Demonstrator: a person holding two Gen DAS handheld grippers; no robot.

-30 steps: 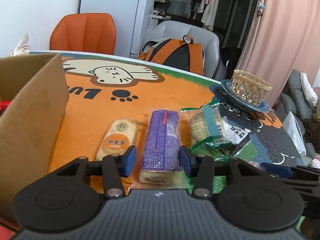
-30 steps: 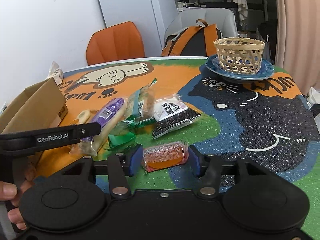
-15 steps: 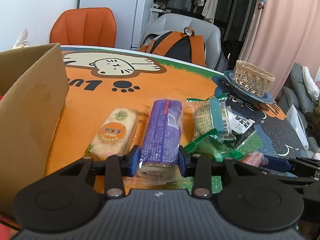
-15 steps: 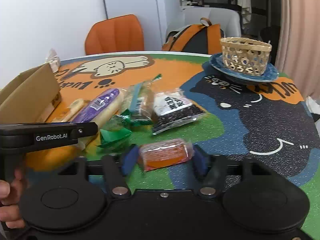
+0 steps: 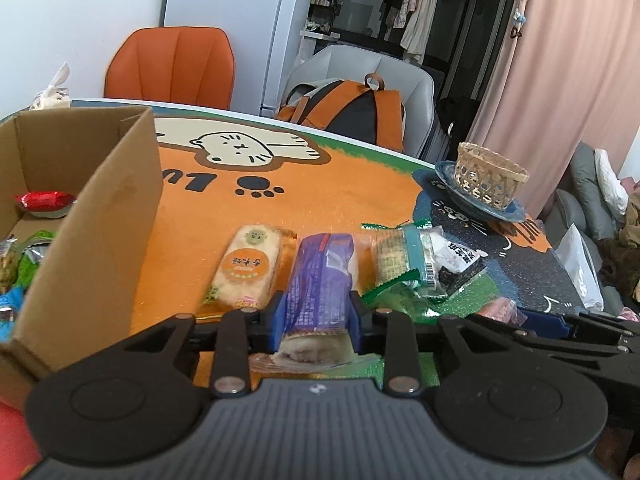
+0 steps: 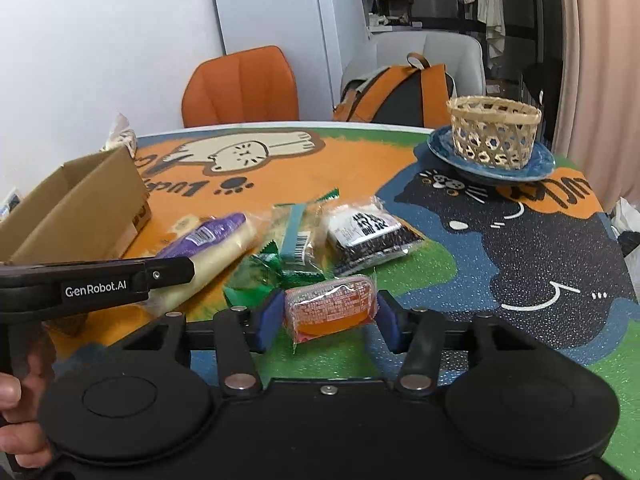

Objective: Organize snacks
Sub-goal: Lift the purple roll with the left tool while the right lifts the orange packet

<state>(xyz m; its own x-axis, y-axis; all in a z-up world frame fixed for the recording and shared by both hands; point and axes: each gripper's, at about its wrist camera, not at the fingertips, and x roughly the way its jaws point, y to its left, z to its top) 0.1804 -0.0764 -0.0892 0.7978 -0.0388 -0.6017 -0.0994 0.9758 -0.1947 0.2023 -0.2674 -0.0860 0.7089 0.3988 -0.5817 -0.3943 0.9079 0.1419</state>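
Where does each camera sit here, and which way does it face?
Left wrist: on the left gripper, facing along its fingers over the purple snack pack they pinch; cardboard box at left.
Right wrist: on the right gripper, facing the orange jelly pack between its open fingers; the person's left hand shows.
Shared: purple pack, box, woven basket.

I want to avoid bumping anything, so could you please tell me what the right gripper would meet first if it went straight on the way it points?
The right gripper already straddles the orange clear-wrapped snack pack. Beyond it, probably the black-and-white seed packet; depth is unclear.
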